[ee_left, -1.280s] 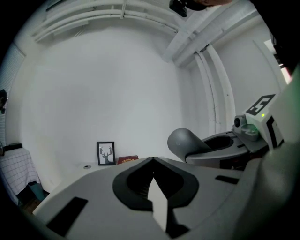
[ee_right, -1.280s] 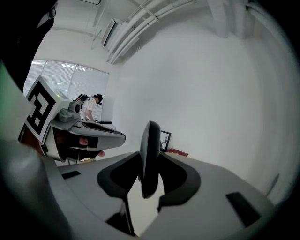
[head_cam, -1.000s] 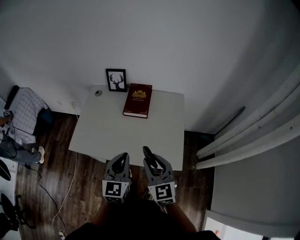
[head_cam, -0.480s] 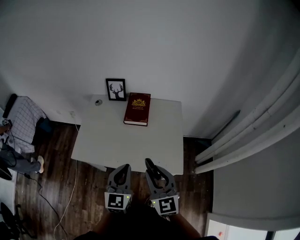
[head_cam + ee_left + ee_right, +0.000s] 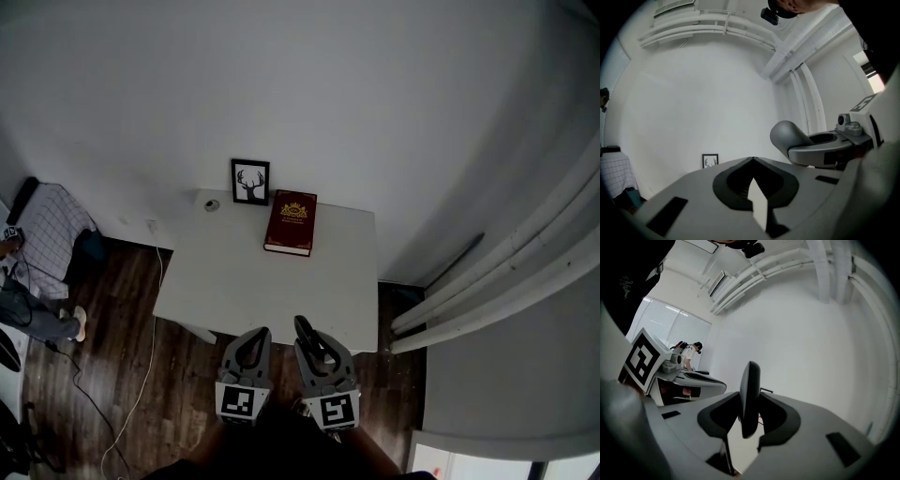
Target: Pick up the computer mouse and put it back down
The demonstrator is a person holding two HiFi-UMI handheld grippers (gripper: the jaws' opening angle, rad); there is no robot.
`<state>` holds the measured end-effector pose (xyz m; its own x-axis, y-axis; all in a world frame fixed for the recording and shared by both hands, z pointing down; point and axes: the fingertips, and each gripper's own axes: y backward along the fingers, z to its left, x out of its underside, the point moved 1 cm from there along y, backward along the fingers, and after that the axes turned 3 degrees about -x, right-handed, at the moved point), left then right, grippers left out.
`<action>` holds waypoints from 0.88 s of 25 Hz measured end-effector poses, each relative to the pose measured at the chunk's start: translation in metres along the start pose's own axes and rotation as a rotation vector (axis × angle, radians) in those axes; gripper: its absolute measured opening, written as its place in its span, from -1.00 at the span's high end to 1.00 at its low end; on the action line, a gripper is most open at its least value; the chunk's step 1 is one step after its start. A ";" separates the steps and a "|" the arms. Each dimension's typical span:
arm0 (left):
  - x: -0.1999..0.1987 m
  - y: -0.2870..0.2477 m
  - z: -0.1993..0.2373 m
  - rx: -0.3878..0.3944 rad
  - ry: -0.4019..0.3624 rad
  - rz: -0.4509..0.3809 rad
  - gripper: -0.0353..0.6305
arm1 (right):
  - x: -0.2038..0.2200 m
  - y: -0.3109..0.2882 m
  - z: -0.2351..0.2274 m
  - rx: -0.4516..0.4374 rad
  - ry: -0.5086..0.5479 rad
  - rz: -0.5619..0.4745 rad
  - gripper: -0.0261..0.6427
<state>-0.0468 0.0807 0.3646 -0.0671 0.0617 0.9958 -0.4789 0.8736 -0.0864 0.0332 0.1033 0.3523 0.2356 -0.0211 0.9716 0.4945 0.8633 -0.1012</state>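
A black computer mouse (image 5: 749,397) stands on edge between the jaws of my right gripper (image 5: 746,414), which is shut on it. The head view shows that gripper (image 5: 307,330) just before the front edge of the white table (image 5: 234,281), with the dark mouse (image 5: 310,343) in its jaws. My left gripper (image 5: 256,337) hangs beside it on the left, shut with nothing in it; its own view shows the jaws (image 5: 752,161) closed tip to tip. Both grippers point level toward the wall.
On the table's far side lie a red book (image 5: 290,224), a framed deer picture (image 5: 250,181) and a small round object (image 5: 212,204). White pipes (image 5: 487,281) run along the right. A checked cloth (image 5: 47,230) and a cable (image 5: 141,375) are on the floor at left.
In the head view both grippers have drifted slightly right and lower, and the table has shifted right with them. The mouse stays in the right gripper; the left stays shut.
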 end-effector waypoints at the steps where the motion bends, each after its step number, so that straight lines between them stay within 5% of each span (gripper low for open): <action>1: 0.000 0.001 0.001 0.003 -0.002 0.000 0.89 | -0.001 -0.001 0.002 0.000 -0.002 0.001 0.51; 22: 0.014 -0.017 -0.022 -0.003 0.014 0.055 0.89 | 0.009 0.004 -0.024 -0.027 -0.034 -0.016 0.51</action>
<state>-0.0203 0.0768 0.3806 -0.0811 0.1164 0.9899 -0.4722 0.8702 -0.1410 0.0576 0.0941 0.3552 0.1992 -0.0170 0.9798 0.5200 0.8493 -0.0910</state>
